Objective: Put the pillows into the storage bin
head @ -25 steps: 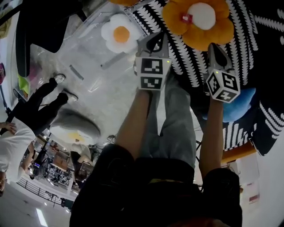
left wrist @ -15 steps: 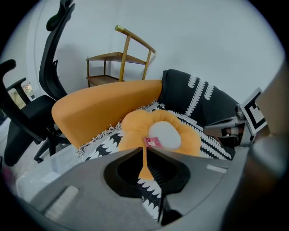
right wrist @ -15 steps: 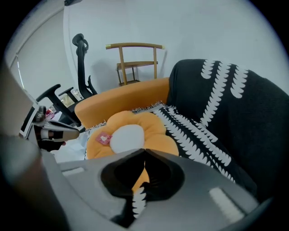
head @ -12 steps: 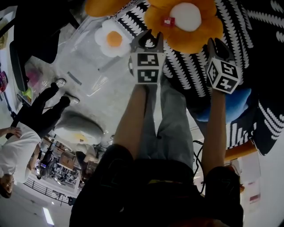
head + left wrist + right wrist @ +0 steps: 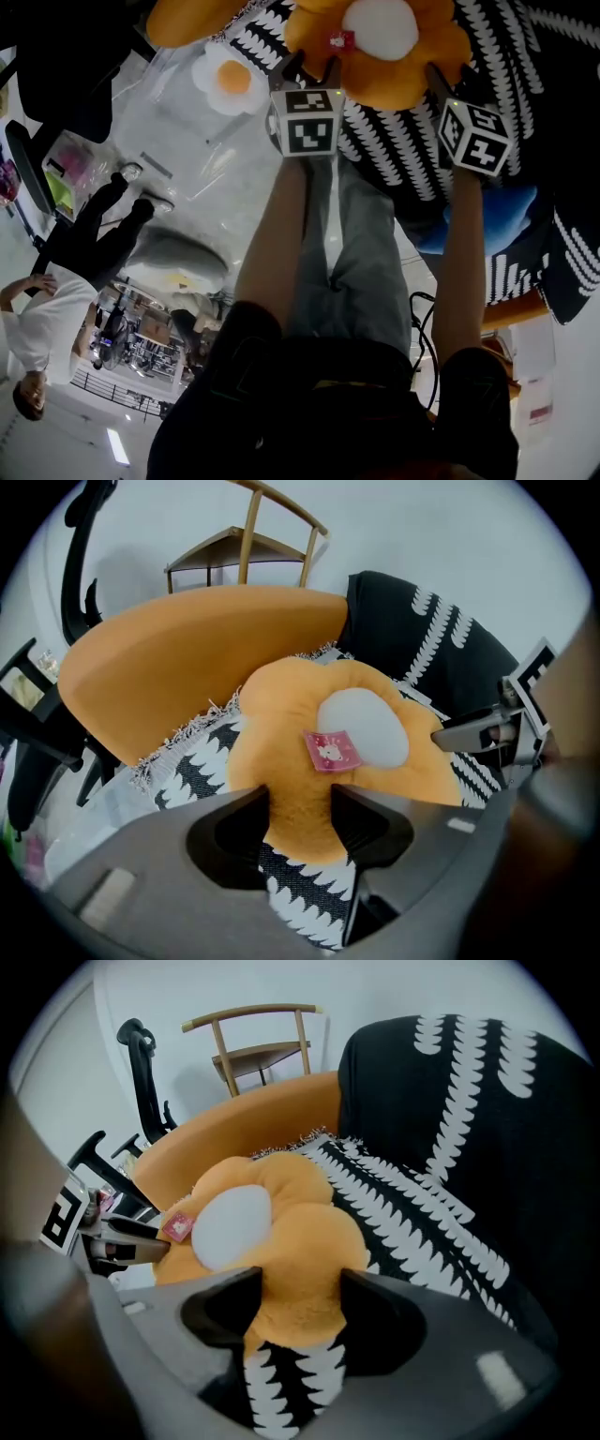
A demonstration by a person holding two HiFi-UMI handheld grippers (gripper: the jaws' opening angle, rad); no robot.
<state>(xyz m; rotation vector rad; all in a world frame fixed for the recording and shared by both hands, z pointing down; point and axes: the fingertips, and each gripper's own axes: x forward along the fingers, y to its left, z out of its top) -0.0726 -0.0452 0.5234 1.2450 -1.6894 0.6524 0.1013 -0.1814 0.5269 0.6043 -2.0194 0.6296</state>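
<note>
An orange flower pillow (image 5: 380, 47) with a white centre and a pink tag lies on a black-and-white throw (image 5: 412, 159). My left gripper (image 5: 305, 70) is at its left petal, my right gripper (image 5: 450, 80) at its right one. Both have just been opening. In the left gripper view a petal of the pillow (image 5: 319, 752) sits between the open jaws of the gripper (image 5: 300, 817). The right gripper view shows another petal of it (image 5: 272, 1232) between that gripper's (image 5: 300, 1302) open jaws. A white flower pillow (image 5: 225, 77) seems to lie in a clear plastic bin (image 5: 178, 131).
A blue pillow (image 5: 497, 220) lies low on the right of the throw. A large orange cushion (image 5: 187, 658) stands behind the flower pillow, with a wooden chair (image 5: 253, 546) beyond. A bystander in black trousers (image 5: 94, 225) stands by the bin. A grey cushion (image 5: 173, 253) lies on the floor.
Both grippers have come down onto the orange flower pillow. Their jaws, shut a second ago, now stand apart round its petals.
</note>
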